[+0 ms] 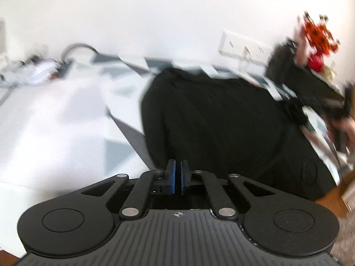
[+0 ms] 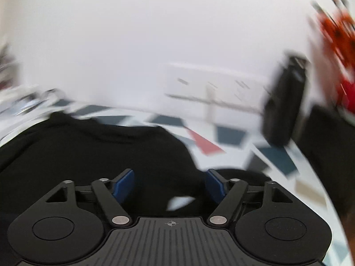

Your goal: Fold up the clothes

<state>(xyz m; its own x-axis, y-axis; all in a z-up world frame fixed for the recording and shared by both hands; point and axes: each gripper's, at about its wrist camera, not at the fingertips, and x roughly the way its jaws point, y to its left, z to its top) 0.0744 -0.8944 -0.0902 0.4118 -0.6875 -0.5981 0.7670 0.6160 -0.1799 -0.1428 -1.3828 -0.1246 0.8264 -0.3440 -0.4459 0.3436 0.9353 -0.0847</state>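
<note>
L gripper [image 1: 178, 166] sits low at the near edge of the black garment [image 1: 221, 122], jaws pressed together w/ only a hairline gap; can't tell if any cloth is pinched. R gripper [image 2: 169, 184] hovers over the same garment, jaws wide apart, nothing held. L view alone shows the R gripper far right w/ a hand [image 1: 349, 126]. Garment lies spread on a white cover w/ grey geometric shapes [image 1: 66, 110]. Red-orange toy [image 1: 319, 37] by the wall. Both views blurred.
</note>
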